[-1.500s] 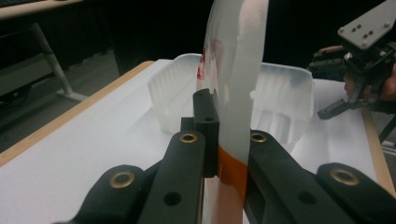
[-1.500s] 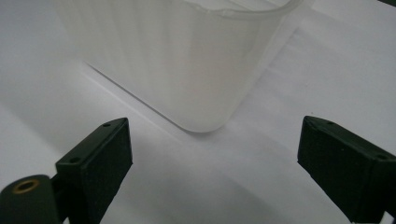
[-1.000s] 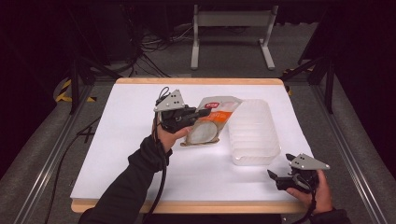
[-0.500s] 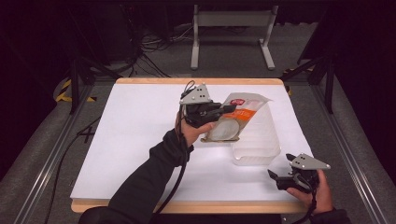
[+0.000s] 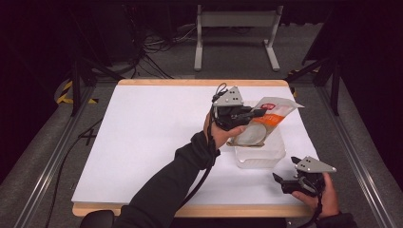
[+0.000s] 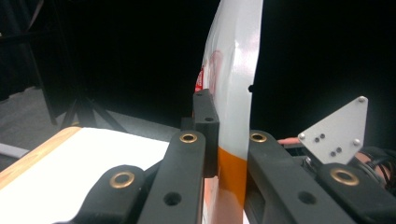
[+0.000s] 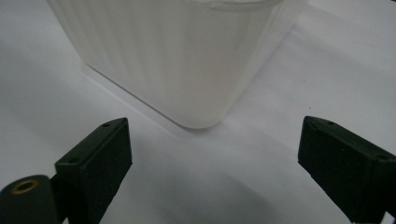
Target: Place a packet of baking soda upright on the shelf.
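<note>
One white-orange pouch (image 5: 266, 121) pinched by left gripper (image 5: 256, 113), upright.

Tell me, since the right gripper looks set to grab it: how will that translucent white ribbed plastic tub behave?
The translucent white ribbed plastic tub looks thin-walled, so probably light and liable to flex if squeezed. On the smooth white table it would likely slide rather than tip, being low and wide.

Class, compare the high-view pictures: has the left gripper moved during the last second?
Yes. The left gripper, clamped on the pouch, moved rightward along the table, ending above the clear container.
</note>
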### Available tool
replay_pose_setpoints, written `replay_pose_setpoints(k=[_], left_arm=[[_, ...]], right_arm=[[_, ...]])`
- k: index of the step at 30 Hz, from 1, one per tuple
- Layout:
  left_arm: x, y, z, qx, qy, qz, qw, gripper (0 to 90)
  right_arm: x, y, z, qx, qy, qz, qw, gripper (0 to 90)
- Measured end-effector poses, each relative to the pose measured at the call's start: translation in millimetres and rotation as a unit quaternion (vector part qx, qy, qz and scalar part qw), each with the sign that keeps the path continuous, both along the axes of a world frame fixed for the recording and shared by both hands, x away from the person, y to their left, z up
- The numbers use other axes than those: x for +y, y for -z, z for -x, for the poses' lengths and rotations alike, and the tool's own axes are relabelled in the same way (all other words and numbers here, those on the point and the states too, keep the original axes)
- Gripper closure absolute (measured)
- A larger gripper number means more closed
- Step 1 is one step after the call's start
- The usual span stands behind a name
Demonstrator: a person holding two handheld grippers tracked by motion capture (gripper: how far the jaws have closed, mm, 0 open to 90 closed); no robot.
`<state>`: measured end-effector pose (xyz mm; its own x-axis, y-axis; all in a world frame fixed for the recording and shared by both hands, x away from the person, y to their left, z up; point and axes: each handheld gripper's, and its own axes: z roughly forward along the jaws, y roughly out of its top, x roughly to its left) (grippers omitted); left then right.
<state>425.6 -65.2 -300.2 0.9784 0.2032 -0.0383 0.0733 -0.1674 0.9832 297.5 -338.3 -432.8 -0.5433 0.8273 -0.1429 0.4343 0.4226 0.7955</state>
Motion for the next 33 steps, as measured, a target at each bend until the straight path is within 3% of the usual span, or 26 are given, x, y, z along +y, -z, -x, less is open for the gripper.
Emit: replay_pose_setpoints(k=[18, 21, 25, 33], left_arm=[[-38.6, 24.8, -6.5, 0.024, 0.014, 0.018, 0.9994, 90.0], [-35.5, 30.1, -6.8, 0.03, 0.025, 0.028, 0.9988, 89.9], [-28.3, 35.6, -6.2, 0.025, 0.026, 0.022, 0.9991, 89.9], [-17.3, 59.9, -8.6, 0.044, 0.035, 0.024, 0.9981, 89.9]], right_arm=[[0.4, 1.4, -0.3, 0.004, -0.002, 0.002, 1.0, 10.6], [0.1, 1.1, 0.1, 0.003, -0.002, 0.002, 1.0, 10.6], [0.3, 1.5, -0.3, 0.005, -0.003, 0.002, 1.0, 10.6], [2.2, 2.2, -0.6, 0.007, -0.006, 0.005, 0.9999, 10.5]])
